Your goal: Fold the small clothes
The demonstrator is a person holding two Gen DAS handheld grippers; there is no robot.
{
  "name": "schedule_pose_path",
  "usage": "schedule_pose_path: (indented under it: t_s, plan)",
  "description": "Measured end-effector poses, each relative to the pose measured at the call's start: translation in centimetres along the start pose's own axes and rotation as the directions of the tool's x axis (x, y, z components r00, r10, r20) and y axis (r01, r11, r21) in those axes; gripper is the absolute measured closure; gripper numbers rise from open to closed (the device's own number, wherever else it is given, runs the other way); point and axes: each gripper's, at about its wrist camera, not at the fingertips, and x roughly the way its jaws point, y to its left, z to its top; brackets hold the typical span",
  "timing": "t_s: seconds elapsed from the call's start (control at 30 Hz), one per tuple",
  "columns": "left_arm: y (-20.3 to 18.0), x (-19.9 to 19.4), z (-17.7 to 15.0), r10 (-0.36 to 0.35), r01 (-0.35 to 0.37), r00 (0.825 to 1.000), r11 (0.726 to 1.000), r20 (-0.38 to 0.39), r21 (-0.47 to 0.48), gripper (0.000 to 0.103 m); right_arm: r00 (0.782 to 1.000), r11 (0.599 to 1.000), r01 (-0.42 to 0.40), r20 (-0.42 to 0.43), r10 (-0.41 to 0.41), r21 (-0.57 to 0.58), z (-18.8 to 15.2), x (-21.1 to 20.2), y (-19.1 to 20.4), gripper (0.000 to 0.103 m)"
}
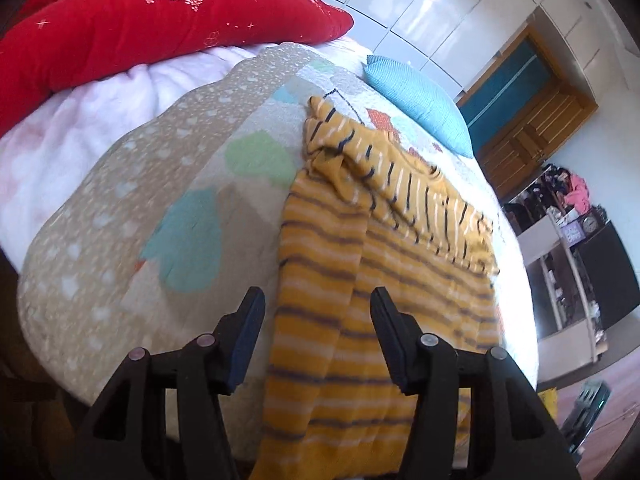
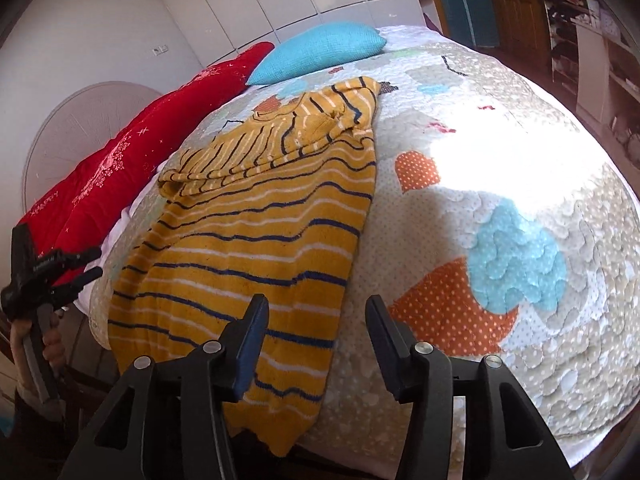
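Both grippers, left gripper point(image 1: 317, 300) and right gripper point(image 2: 316, 308), are hovering with jaws parted and gripping nothing. One yellow striped garment point(image 2: 248, 236) is lying just beyond them on the quilt point(image 2: 500, 184); one blue pillow point(image 2: 320, 52) and one red cushion point(image 1: 152, 16) are resting farther off.

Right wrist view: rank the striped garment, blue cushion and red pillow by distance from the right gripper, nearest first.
From the right gripper:
1. Striped garment, just ahead, left of the fingers.
2. Red pillow, far left, along the bed edge.
3. Blue cushion, at the far end.
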Motion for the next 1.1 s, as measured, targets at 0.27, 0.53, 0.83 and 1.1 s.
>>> schedule_pose_path:
  t_s: [0.27, 0.53, 0.83, 1.1]
  plan:
    - [-1.0, 8.8, 8.7, -0.169, 0.163, 0.985, 0.980, -0.041, -0.117, 0.050, 1.000, 0.996, -0.005, 0.002, 0.006, -0.087, 4.3, 2.9, 3.1, 0.045]
    - [2.7, 15.9, 12.3, -0.217, 0.188, 0.973, 0.943, -0.078, -0.274, 0.098, 0.999, 0.974, 0.024, -0.031, -0.032, -0.226, 10.4, 8.1, 8.8, 0.044]
    - [6.6, 15.9, 8.5, -0.272, 0.260, 0.962, 0.912, 0.007, -0.317, 0.096, 0.988, 0.885, -0.130, -0.130, 0.079, -0.448, 20.2, 21.3, 22.2, 0.039]
    - [6.6, 16.0, 8.1, -0.283, 0.284, 0.958, 0.917, 0.044, -0.280, 0.096, 0.954, 0.839, -0.203, -0.294, 0.054, -0.505, 24.0, 34.1, 30.1, 0.034]
